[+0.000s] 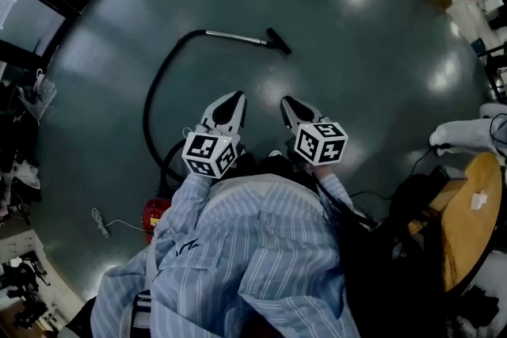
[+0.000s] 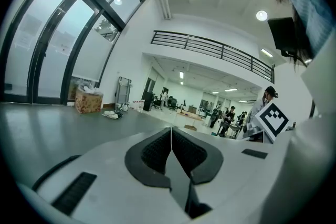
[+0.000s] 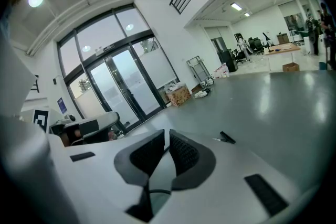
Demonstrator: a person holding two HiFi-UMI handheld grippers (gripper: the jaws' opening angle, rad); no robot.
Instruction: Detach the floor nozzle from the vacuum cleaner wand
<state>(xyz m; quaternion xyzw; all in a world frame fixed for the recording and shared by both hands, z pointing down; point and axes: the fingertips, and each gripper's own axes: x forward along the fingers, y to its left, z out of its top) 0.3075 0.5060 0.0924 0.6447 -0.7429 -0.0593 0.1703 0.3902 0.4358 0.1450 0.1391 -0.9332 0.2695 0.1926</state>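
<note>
On the grey floor ahead lies the vacuum's silver wand (image 1: pixel 235 36) with the black floor nozzle (image 1: pixel 279 41) at its right end. A black hose (image 1: pixel 158 87) curves from the wand back to the red vacuum body (image 1: pixel 155 215) at my lower left. The left gripper (image 1: pixel 236 97) and the right gripper (image 1: pixel 285 101) are held side by side above the floor, well short of the wand, both shut and empty. The right gripper view shows the nozzle (image 3: pixel 227 137) small on the floor beyond its shut tips (image 3: pixel 167 131). Only floor and hall show past the left gripper's tips (image 2: pixel 171 128).
A white cable (image 1: pixel 107 225) trails on the floor by the vacuum body. A round wooden table (image 1: pixel 469 218) and dark bags stand at my right. A cardboard box (image 2: pixel 88 100) sits by the glass doors (image 3: pixel 121 92). Several people work at distant desks.
</note>
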